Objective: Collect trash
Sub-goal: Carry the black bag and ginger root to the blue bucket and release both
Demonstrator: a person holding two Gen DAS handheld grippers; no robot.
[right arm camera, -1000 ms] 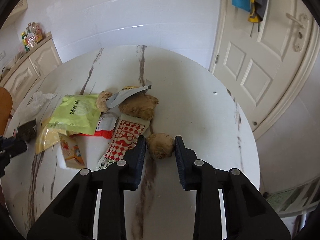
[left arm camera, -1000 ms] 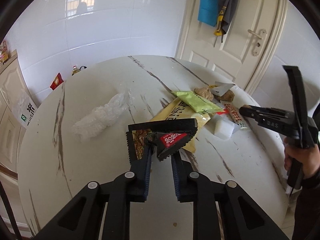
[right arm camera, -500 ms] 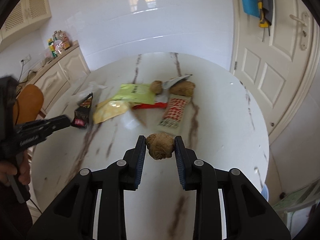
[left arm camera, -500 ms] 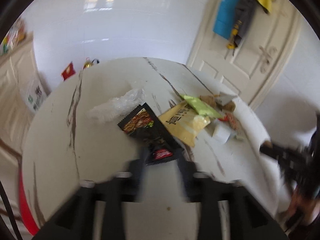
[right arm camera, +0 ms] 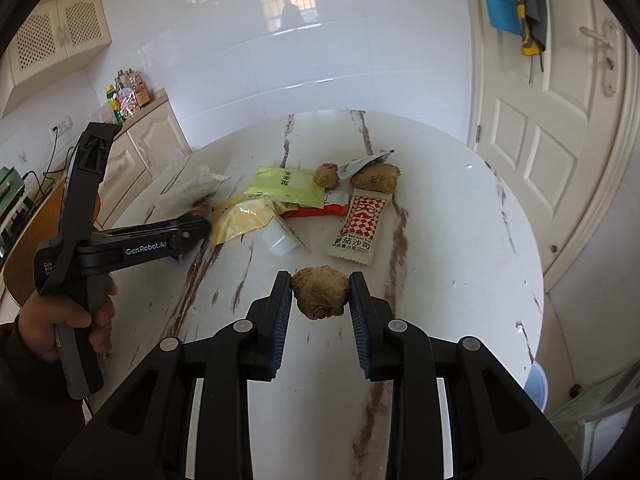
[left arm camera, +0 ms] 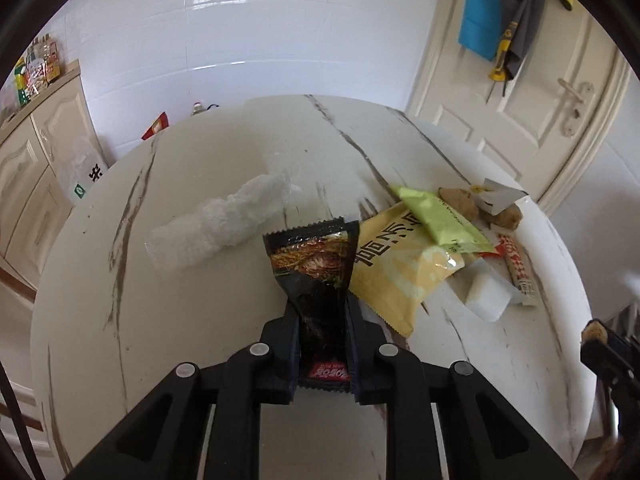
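**Two hand-held grippers, each gripping one piece of table litter**

Left wrist view: the left gripper (left arm camera: 323,316) has just closed its jaws again, and they now pinch the lower part of a black snack wrapper (left arm camera: 316,264), whose serrated top edge fans out ahead of the fingers over the round marble-patterned table (left arm camera: 100,320). Just to the wrapper's right lies a yellow packet (left arm camera: 396,268), partly overlapped by a green packet (left arm camera: 440,220). To its left lies a crumpled clear plastic bag (left arm camera: 224,220). A white block (left arm camera: 488,296) sits near the yellow packet's lower right corner.

Right wrist view: the right gripper (right arm camera: 320,292) is narrowed on a knobbly brown ginger piece (right arm camera: 320,296), both blue-edged pads touching its sides, and holds it above the bare tabletop. Beyond it lie a red-checked sauce sachet (right arm camera: 360,224) and two more ginger pieces (right arm camera: 374,178), the latter beside a torn silver pouch (right arm camera: 362,164). At left, a person's hand (right arm camera: 68,320) grasps the handle of the left gripper, whose tips reach the edge of the litter pile. A white door (right arm camera: 560,120) stands at right.
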